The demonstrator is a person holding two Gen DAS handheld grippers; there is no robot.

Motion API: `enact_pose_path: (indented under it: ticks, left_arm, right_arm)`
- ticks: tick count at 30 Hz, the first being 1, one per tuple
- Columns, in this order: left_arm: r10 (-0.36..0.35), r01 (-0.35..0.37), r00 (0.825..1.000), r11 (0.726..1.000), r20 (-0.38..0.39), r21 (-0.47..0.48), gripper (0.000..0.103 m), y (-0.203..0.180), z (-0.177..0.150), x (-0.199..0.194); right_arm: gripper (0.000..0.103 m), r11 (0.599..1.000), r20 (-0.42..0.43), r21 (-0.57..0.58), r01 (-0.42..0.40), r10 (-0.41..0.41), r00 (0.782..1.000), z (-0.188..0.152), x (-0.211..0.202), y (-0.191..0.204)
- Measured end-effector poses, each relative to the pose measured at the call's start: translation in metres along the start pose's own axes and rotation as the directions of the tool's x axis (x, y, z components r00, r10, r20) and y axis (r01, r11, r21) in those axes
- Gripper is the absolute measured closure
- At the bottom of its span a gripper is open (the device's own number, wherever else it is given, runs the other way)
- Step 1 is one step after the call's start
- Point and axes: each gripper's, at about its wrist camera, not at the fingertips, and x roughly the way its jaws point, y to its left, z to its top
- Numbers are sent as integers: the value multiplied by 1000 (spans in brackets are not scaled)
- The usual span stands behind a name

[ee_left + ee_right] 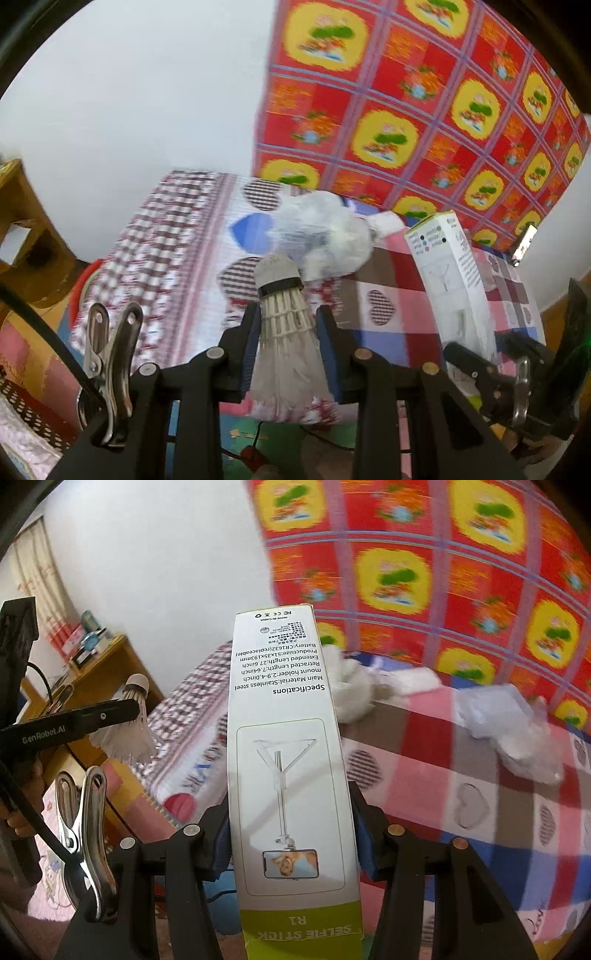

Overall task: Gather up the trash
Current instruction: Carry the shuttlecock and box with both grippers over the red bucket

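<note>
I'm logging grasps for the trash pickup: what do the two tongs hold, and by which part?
The left tongs grip a white feathered shuttlecock across its feather skirt. The right tongs clamp a tall white-and-green cardboard selfie-stick box by its long sides.

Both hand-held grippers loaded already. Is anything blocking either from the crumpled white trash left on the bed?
Only their own loads. The left hand-held gripper is shut on a white feather shuttlecock; the right hand-held gripper is shut on a tall white selfie-stick box. Crumpled white plastic lies uncovered on the checked bedspread.
</note>
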Motion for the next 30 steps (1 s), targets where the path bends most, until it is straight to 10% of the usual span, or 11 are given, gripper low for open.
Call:
enact_pose_path:
  ticks: [10, 20, 30]
  left_arm:
    - [97, -91, 995, 986, 36, -143, 71, 94, -8, -21]
    - [277, -258, 961, 905, 9, -338, 71, 184, -4, -16]
    - [296, -284, 954, 853, -42, -438, 71, 261, -17, 2]
  right_arm:
    - [49, 982, -57, -116, -149, 143, 988, 47, 52, 75]
    - [49, 922, -118, -250, -296, 274, 954, 97, 115, 134]
    - [49, 891, -206, -267, -368, 320, 925, 119, 169, 196]
